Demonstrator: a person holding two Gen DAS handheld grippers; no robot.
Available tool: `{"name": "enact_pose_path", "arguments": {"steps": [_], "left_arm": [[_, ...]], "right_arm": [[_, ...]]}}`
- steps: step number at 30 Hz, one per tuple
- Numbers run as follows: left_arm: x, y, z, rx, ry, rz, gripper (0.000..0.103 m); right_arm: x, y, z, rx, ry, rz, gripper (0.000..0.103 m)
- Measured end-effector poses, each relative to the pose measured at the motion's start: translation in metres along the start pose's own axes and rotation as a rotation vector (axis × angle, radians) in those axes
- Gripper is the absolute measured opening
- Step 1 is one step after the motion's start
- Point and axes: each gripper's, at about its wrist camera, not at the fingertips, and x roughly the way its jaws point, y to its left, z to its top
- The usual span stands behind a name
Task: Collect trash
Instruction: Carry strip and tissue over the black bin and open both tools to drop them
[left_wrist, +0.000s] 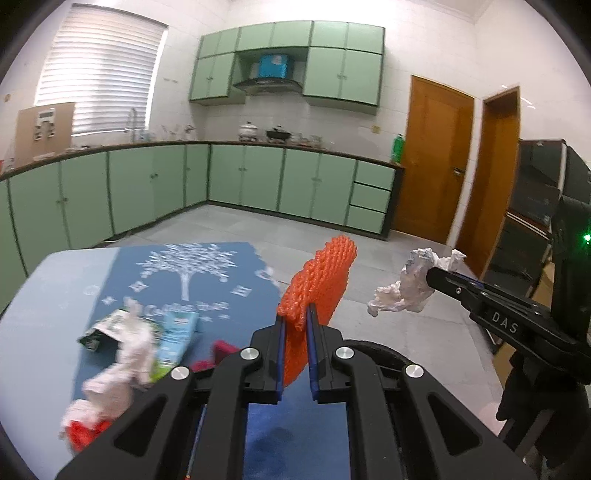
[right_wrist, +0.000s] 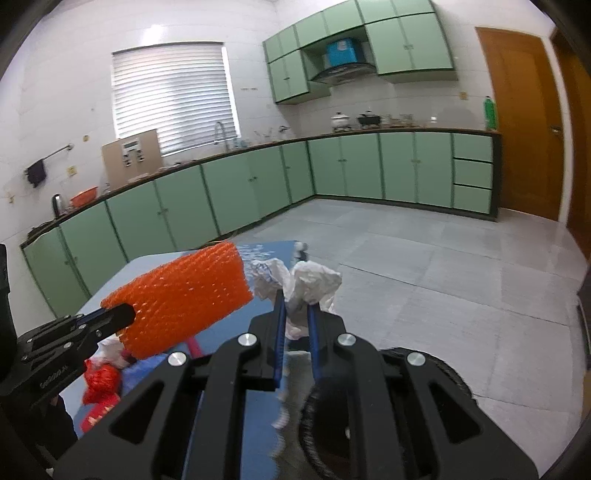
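Left gripper fingers clamped on orange foam net at frame centre; right gripper fingers clamped on crumpled white paper (both lifted). Lower left, remaining trash litters the blue desk.

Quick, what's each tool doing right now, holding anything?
Left tool: closed on the orange foam net, lifted off the table.
Right tool: closed on a crumpled white paper wad.
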Motion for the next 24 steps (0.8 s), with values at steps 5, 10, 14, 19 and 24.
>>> {"name": "enact_pose_path", "arguments": {"steps": [5, 10, 14, 19, 24], "left_arm": [[0.023, -0.031, -0.005, 0.028, 0.034, -0.061, 0.010], [0.051, -0.061, -0.011, 0.052, 0.075, -0.113, 0.010], [0.074, -0.081, -0.017, 0.071, 0.110, -0.137, 0.010], [0.106, -0.101, -0.025, 0.091, 0.157, -0.144, 0.010], [0.135, -0.111, -0.031, 0.104, 0.206, -0.146, 0.011]], "right_arm": [[-0.004, -0.036, -0.013, 0.031, 0.018, -0.068, 0.011], [-0.003, -0.074, -0.032, 0.061, 0.051, -0.138, 0.011], [0.001, -0.096, -0.047, 0.090, 0.076, -0.177, 0.011], [0.015, -0.119, -0.064, 0.137, 0.115, -0.213, 0.011], [0.032, -0.134, -0.072, 0.175, 0.152, -0.231, 0.014]]}}
